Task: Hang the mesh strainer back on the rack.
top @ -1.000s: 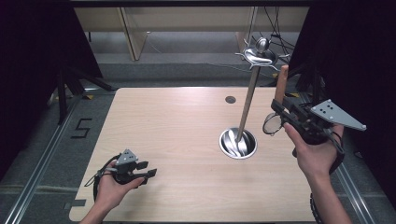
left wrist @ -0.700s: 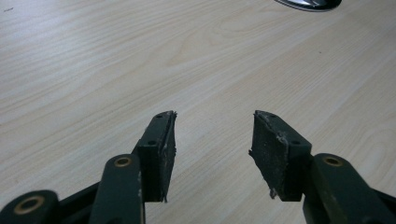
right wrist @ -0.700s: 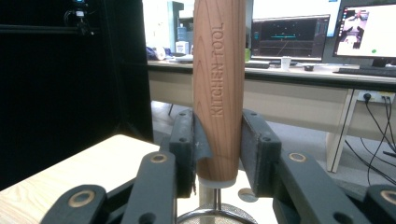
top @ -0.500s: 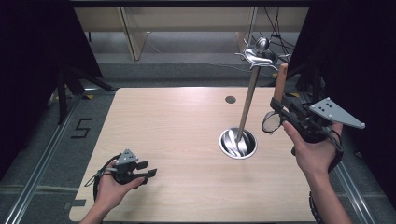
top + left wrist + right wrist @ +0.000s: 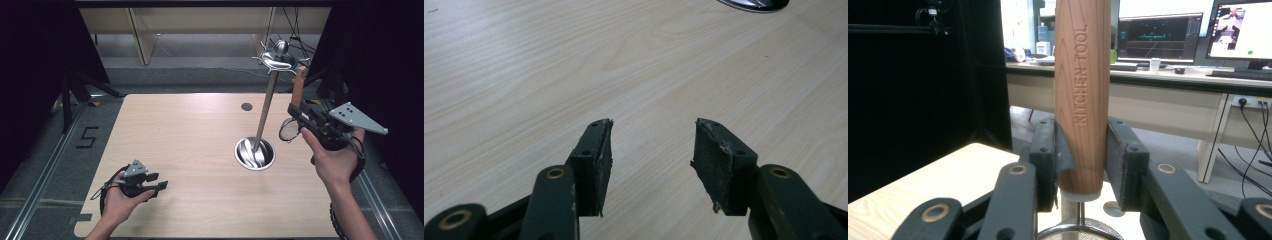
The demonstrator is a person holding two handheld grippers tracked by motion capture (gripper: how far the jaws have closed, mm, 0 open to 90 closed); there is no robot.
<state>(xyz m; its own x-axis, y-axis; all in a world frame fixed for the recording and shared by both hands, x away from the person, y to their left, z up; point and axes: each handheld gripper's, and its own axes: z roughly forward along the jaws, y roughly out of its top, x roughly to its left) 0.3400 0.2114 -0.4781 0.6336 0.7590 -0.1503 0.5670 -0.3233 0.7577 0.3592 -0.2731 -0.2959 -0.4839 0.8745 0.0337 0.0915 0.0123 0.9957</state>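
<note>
Right gripper (image 5: 1080,165) fingers clamp wooden-handled strainer (image 5: 1082,90) upright beside utensil stand (image 5: 267,107); left gripper (image 5: 651,160) fingers open, nothing between, low over table (image 5: 190,135).

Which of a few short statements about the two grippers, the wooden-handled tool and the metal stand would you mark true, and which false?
1. The right gripper is closed on the wooden handle of a kitchen tool. True.
2. The left gripper holds a spoon. False: its jaws stand open with nothing between them, over bare table.
3. The wooden handle stands roughly upright in the right gripper view, with a metal part below it. True.
4. The metal stand lies flat on the table. False: its pole rises from a round base.
5. The left hand is at the far edge of the table. False: it is at the near edge, by the left corner.
</note>
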